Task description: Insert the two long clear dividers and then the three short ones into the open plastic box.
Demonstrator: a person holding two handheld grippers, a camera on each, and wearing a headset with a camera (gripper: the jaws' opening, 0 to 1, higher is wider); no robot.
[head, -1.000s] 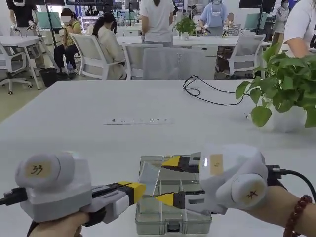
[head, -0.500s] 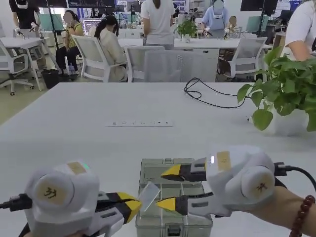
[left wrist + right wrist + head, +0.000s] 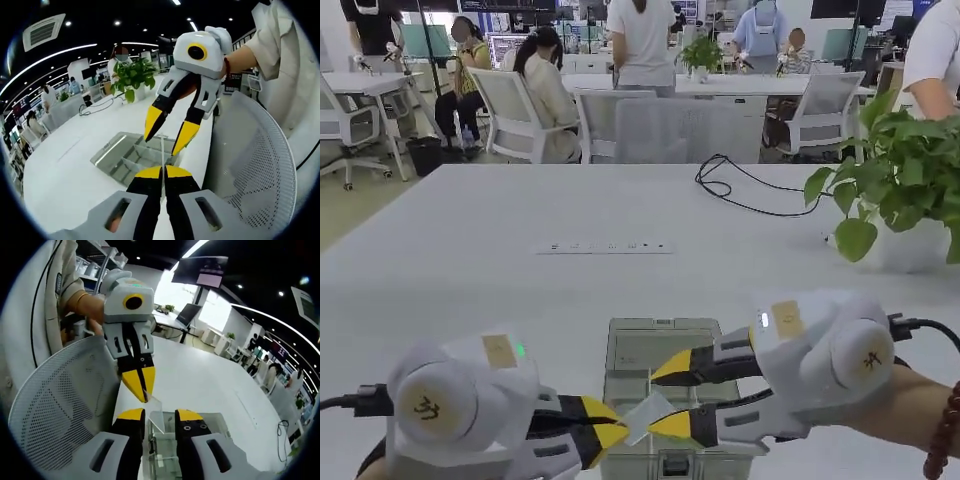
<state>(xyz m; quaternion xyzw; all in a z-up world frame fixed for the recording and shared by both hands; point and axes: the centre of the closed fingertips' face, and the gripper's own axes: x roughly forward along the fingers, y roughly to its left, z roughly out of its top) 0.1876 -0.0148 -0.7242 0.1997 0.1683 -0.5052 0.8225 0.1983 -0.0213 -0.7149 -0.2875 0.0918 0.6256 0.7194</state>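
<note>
Tilted flatter than before, the clear divider (image 3: 648,415) clamped in the left gripper (image 3: 610,437) points its free end between the parted jaws of the right gripper (image 3: 670,398), over the box (image 3: 665,345).

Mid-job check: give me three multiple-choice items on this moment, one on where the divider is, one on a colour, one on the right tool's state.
1. Where is the clear divider?
A) lying flat outside the box
B) in the left tool, over the box
C) seated in the box

2. What colour are the tool tips?
A) red
B) blue
C) yellow

3. How does the right tool stand?
A) open
B) shut on the divider
C) shut on nothing

Answers: B, the left tool's shut jaws pinch the divider's edge; C, all four tips show yellow; A, its jaws stand well apart.
</note>
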